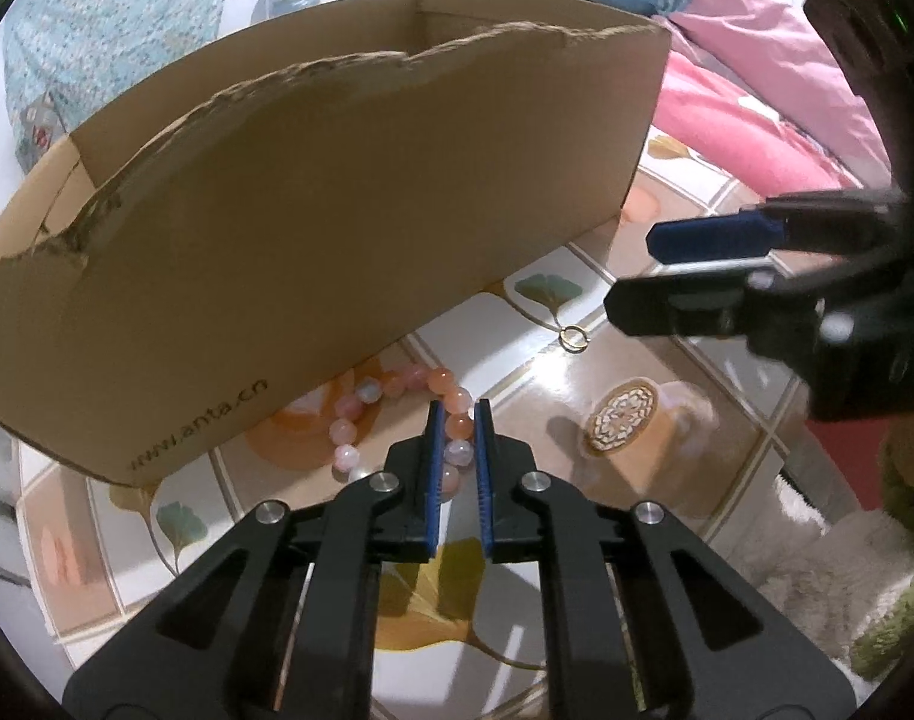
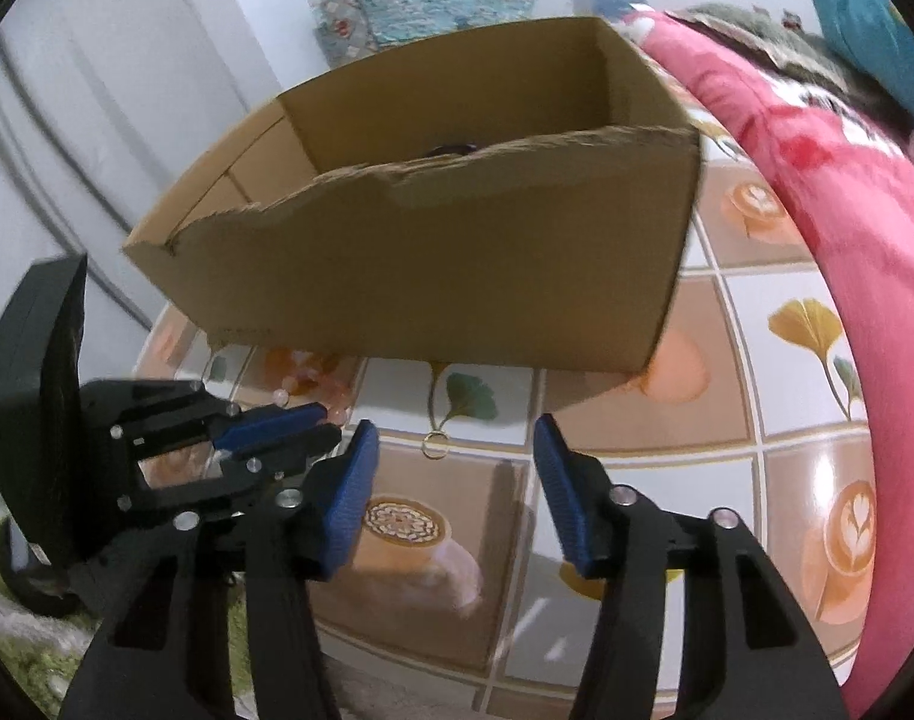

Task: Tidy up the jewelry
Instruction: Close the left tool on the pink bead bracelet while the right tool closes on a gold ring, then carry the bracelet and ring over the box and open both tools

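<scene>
Pinching bead bracelet (image 1: 397,414), left gripper (image 1: 457,414), ring (image 2: 435,443) apart

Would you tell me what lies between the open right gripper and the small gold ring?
Only bare patterned tablecloth lies between the right gripper and the small gold ring, as the right wrist view shows.

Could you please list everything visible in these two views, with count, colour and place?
cardboard box: one, brown, open-topped, on the tablecloth
bead bracelet: one, pink and orange, at the box's base
ring: one, gold, on the tablecloth before the box
tablecloth: one, tiled leaf and coffee print
blanket: one, pink, right of box
left tool: one, black with blue pads, nearly closed around bracelet beads
right tool: one, black and blue, open, facing the ring
</scene>
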Demonstrator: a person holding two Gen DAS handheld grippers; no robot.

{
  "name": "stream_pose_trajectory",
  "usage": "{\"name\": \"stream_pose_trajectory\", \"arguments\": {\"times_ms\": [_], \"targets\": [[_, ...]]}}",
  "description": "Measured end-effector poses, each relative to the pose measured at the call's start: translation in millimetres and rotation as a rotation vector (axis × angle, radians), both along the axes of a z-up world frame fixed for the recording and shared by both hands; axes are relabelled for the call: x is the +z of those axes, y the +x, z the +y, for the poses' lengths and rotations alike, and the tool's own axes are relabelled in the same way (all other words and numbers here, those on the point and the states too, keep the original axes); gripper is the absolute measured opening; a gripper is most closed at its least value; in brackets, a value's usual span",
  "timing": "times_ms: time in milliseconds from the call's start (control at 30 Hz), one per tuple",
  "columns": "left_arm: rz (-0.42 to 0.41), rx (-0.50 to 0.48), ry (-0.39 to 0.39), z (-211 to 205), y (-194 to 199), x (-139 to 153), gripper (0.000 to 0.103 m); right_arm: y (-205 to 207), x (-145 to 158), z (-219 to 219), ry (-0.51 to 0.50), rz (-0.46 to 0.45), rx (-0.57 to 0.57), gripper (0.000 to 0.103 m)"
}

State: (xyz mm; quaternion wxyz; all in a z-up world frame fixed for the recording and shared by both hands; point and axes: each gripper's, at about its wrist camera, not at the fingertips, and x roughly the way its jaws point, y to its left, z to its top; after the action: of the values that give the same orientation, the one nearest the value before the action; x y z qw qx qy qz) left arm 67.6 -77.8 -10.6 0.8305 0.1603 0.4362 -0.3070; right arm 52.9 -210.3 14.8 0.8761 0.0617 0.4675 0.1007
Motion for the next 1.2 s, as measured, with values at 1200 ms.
{"name": "stream_pose_trajectory", "arguments": {"times_ms": [1200], "targets": [[0.019, 0.035, -0.044, 15.7, 8.0, 1.0, 0.009, 8.0, -12.0, 32.7, -0.183, -0.008, 0.061, 0.01]]}}
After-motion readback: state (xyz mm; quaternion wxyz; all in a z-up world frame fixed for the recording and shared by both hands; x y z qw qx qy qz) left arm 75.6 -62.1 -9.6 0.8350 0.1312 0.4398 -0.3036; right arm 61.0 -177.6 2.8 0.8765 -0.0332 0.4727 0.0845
